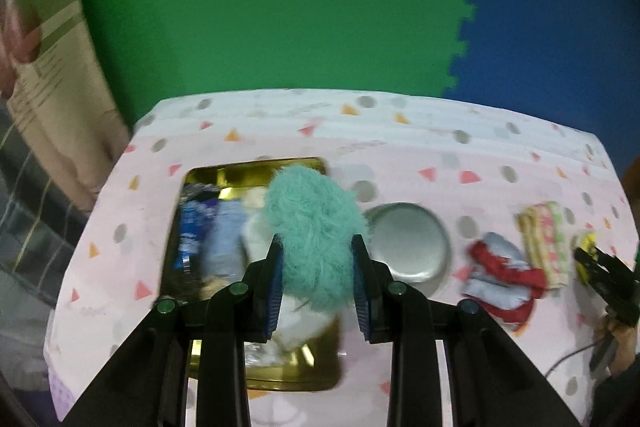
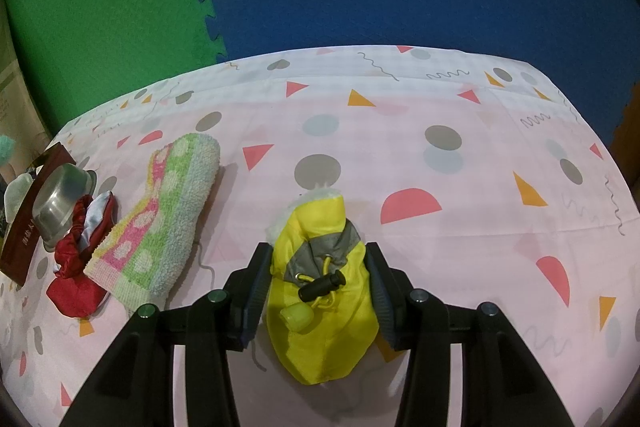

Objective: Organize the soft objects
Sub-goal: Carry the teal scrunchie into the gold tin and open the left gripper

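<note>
A fluffy teal ball (image 1: 316, 227) hangs between the blue pads of my left gripper (image 1: 316, 243), which is shut on it above a gold tin tray (image 1: 308, 367). The tray holds blue packets and white soft items, blurred. In the right wrist view a small yellow bootie (image 2: 324, 307) with a grey band and a black cord toggle sits between the fingers of my right gripper (image 2: 317, 249). Its pads press on both sides just over the pink cloth. The right gripper (image 1: 588, 259) also shows at the far right of the left wrist view.
A steel bowl (image 1: 408, 247) stands right of the tray. Beyond it lie a red and pale blue cloth pouch (image 2: 80, 267) and a folded pink, green and blue towel (image 2: 160, 219). The patterned tablecloth (image 2: 440, 107) ends at green and blue foam mats behind.
</note>
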